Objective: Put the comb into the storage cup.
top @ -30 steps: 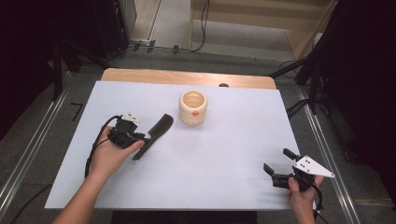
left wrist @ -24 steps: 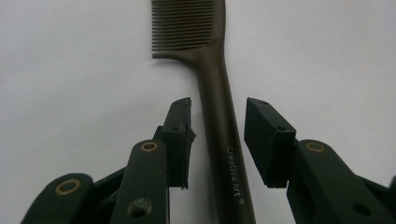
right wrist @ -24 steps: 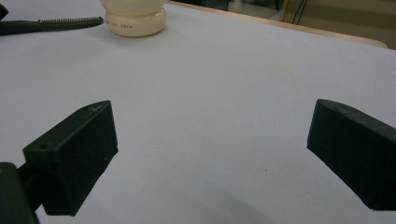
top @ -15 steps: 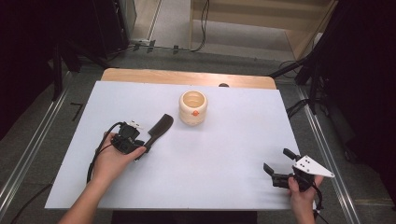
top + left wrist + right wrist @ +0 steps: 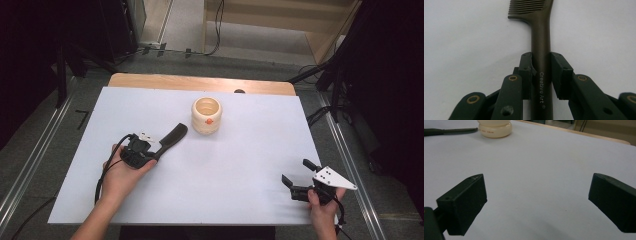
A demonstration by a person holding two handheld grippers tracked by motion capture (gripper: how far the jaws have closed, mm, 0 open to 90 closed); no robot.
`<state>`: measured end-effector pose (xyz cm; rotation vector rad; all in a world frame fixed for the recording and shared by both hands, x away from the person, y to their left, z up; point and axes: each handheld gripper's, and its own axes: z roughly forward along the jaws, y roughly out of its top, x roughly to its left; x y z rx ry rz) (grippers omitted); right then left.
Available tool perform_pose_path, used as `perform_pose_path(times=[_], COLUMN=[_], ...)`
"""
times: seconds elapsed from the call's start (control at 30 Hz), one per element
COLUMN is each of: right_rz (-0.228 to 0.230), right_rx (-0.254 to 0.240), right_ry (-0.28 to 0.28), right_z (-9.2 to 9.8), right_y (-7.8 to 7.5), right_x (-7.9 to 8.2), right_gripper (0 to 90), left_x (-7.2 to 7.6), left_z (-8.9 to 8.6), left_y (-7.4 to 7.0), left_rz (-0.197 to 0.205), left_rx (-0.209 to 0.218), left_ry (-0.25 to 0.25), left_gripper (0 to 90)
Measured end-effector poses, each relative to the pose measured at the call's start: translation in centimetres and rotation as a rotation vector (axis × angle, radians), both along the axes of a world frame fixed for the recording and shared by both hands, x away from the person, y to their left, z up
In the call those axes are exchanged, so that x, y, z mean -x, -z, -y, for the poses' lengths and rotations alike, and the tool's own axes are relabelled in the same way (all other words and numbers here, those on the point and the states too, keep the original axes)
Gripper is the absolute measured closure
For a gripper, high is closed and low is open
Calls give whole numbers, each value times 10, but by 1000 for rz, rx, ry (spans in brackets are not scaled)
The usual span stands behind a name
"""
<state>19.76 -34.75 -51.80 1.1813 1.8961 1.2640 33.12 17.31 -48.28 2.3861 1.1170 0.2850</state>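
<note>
A dark brown comb (image 5: 172,137) lies flat on the white table sheet (image 5: 240,165), left of centre, its teeth end pointing toward the cup. My left gripper (image 5: 157,151) holds its handle. In the left gripper view the comb (image 5: 541,37) runs straight up between the jaws of the left gripper (image 5: 541,56), which have just been closing, and both pads press on the handle. My right gripper (image 5: 295,171) rests at the near right corner, and its jaws (image 5: 536,192) stand wide open over bare sheet.
A cream ceramic cup (image 5: 206,116) with a small red mark stands upright behind the comb, near the table's far middle; it also shows in the right gripper view (image 5: 495,130). A wooden table edge (image 5: 200,82) borders the far side. Metal rails flank the table.
My left gripper has shifted slightly right along the comb and its jaws have come together on the handle. The right gripper has stayed put.
</note>
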Motion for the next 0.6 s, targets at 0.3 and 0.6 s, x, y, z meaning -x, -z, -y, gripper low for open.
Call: perform_pose_path(times=[0.3,0.6], right_rz=[-7,-6], right_rx=[5,-27], right_ry=[-5,12], right_z=[0,3], right_y=[0,-2], right_x=[-1,1], right_gripper=[3,41], left_x=[5,10], left_z=[-8,-18], left_y=[4,8], left_rz=[29,87], left_rx=[79,159], left_ry=[-28,-43], left_gripper=[728,728])
